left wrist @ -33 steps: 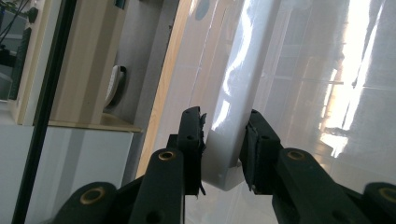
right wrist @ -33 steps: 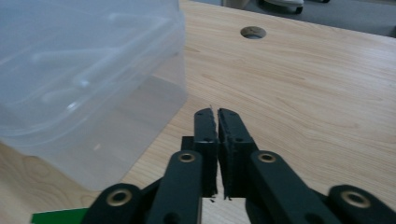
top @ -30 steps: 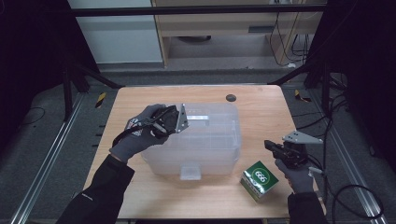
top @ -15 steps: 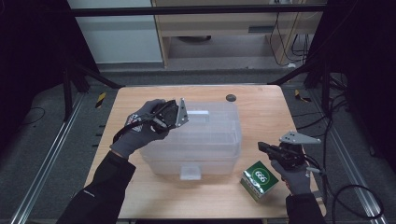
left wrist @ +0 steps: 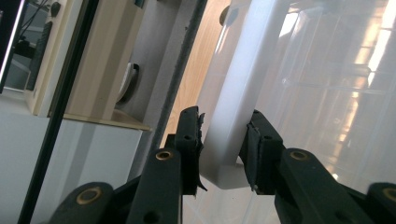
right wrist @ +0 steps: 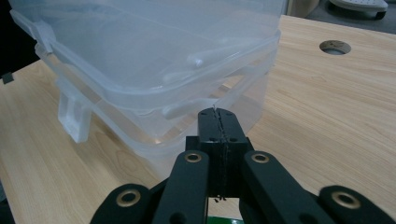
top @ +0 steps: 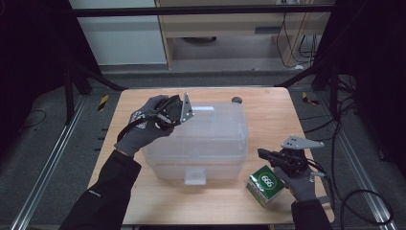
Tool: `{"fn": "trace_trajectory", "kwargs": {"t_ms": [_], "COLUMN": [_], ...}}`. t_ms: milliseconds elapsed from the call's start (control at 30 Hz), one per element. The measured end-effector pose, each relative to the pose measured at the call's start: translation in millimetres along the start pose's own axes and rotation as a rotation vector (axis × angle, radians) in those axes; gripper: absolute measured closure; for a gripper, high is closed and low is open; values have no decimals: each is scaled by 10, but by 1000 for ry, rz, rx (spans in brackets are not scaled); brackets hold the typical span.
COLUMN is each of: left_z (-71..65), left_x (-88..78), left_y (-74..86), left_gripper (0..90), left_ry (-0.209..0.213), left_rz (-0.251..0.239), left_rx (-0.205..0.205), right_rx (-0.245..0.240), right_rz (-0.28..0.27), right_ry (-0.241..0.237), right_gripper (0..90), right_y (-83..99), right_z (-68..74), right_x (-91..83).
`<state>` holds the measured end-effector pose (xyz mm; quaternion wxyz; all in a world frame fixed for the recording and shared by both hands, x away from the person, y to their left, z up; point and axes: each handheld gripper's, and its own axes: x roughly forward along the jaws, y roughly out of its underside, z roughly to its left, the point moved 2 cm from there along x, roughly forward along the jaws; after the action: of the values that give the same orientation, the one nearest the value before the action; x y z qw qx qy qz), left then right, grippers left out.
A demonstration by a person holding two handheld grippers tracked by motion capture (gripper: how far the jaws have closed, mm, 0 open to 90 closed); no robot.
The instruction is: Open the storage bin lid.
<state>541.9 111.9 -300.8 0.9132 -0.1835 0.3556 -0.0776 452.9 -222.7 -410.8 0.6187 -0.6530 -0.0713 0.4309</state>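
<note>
Left claw (left wrist: 222, 154) straddles clear plastic box's white latch (left wrist: 233, 116), pads barely off; right claw (right wrist: 218, 135) clenched empty; squeeze squarely before lifting.

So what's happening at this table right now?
A person works on a clear plastic storage box on the wooden table. The left gripper straddles the white handle at the box's far left corner; whether its pads press on it I cannot tell. The right gripper, jaws shut and empty, hovers just right of the box, above a green carton.
</note>
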Motion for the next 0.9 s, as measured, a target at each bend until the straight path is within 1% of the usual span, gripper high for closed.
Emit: {"fn": "trace_trajectory", "kwargs": {"t_ms": [67, 233, 300, 333, 433, 467, 600, 700, 733, 833, 867, 900], "left_z": [23, 64, 88, 88, 104, 109, 112, 107, 106, 103, 99, 95], "left_x": [9, 33, 42, 42, 49, 54, 55, 51, 51, 47, 39, 23], "left_y": [-4, -11, -20, -20, -20, -17, -16, -15, -15, -13, -11, -9], "left_gripper": [691, 688, 686, 686, 684, 684, 681, 681, 680, 667, 652, 616], "left_ry": [-2, -14, -15, -15, -13, -10, -6, -2, -1, 10, 16, 11], "left_rz": [0, -3, 1, 1, 0, -7, -7, -6, -5, -13, -28, -45], "left_rx": [-5, -26, -32, -32, -40, -52, -59, -62, -63, -84, -100, -116], "right_rx": [-13, -31, -42, -42, -22, -18, -29, -21, -25, -23, -22, -21], "right_rz": [5, -10, -7, -7, -34, -37, -32, -45, -40, -38, -39, -39], "right_ry": [2, -28, -25, -25, -42, -48, -45, -56, -53, -50, -50, -53], "right_gripper": [900, 900, 900, 900, 900, 900, 900, 900, 900, 900, 900, 900], "right_y": [8, 14, 13, 13, -4, -9, -22, -47, -53, -45, -42, -39], "right_z": [7, 49, 71, 71, 101, 107, 157, 192, 200, 209, 208, 204], "right_x": [13, 65, 84, 84, 112, 120, 173, 216, 228, 242, 243, 244]}}
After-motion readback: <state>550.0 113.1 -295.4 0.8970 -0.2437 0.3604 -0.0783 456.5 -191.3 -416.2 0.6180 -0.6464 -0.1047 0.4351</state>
